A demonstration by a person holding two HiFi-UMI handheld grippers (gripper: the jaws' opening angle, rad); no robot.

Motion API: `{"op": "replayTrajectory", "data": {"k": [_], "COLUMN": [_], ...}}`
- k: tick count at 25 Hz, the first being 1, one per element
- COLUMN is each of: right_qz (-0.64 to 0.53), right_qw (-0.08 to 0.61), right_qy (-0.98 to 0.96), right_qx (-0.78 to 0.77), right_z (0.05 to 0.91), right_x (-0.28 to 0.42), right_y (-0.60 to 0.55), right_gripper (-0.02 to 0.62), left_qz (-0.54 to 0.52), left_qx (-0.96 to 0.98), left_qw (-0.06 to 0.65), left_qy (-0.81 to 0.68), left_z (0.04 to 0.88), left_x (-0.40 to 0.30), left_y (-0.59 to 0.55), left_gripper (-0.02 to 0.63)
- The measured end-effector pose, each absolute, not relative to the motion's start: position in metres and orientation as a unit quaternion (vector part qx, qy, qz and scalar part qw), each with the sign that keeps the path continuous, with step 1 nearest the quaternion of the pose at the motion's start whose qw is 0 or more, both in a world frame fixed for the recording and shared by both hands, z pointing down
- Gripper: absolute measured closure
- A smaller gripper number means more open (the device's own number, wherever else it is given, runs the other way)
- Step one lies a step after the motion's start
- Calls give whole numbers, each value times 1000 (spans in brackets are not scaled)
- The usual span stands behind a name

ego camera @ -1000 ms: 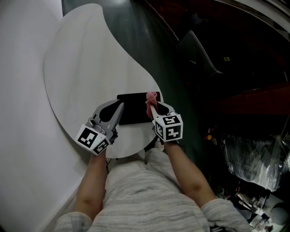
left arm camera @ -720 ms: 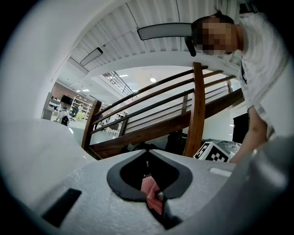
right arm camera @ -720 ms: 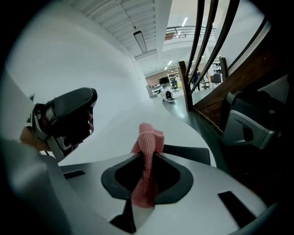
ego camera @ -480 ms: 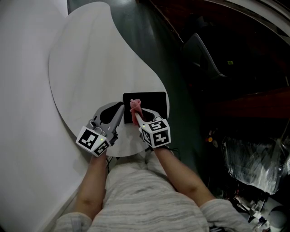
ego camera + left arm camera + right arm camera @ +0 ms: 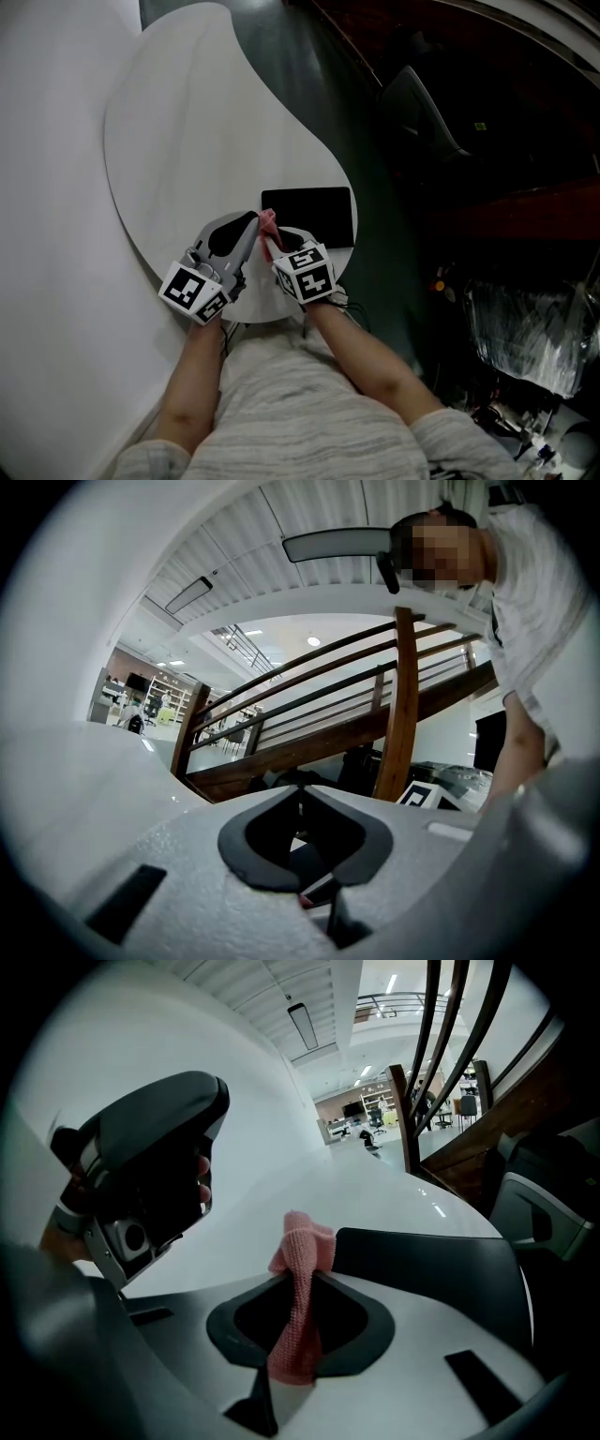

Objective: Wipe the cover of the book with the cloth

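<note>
A black book [image 5: 309, 214] lies flat near the right rim of the white round table [image 5: 187, 131]. My right gripper [image 5: 271, 236] is shut on a pink cloth [image 5: 267, 221], whose tuft sits at the book's left edge. In the right gripper view the cloth [image 5: 300, 1265] stands up between the jaws of that gripper [image 5: 298, 1312], with the book [image 5: 422, 1265] just to its right. My left gripper [image 5: 249, 223] is shut and empty, its tips just left of the cloth and the book. In its own view the left gripper [image 5: 300, 799] shows closed jaws.
The table's near rim [image 5: 253, 317] lies just under both grippers, and its right rim runs close beside the book. A dark chair [image 5: 417, 103] stands on the dark floor to the right. A wooden stair rail [image 5: 403, 705] shows beyond the left gripper.
The right gripper has dragged the pink cloth leftward across the cover, from the book's right end to its left edge. The left gripper has stayed where it was.
</note>
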State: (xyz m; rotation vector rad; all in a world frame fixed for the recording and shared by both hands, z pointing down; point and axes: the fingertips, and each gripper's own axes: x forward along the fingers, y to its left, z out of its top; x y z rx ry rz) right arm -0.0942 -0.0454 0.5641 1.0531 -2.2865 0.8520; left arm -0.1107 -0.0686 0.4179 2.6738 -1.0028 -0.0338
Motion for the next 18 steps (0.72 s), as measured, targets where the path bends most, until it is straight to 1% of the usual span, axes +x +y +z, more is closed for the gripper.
{"op": "replayTrajectory", "data": {"k": [11, 18], "right_qz": [307, 306], "right_qw": [257, 256], "right_qy": [-830, -826], "right_qx": [387, 398], "right_z": [584, 580], "right_x": [-91, -74], "right_y": [-44, -44], "right_gripper": [543, 543], "left_qz": [-7, 1], "left_qx": [928, 929], "left_qw": [145, 144], "left_qy": [-343, -340], "left_z": [424, 422], "left_x": [-114, -106], "left_y": [-64, -61], "left_gripper": [583, 583]}}
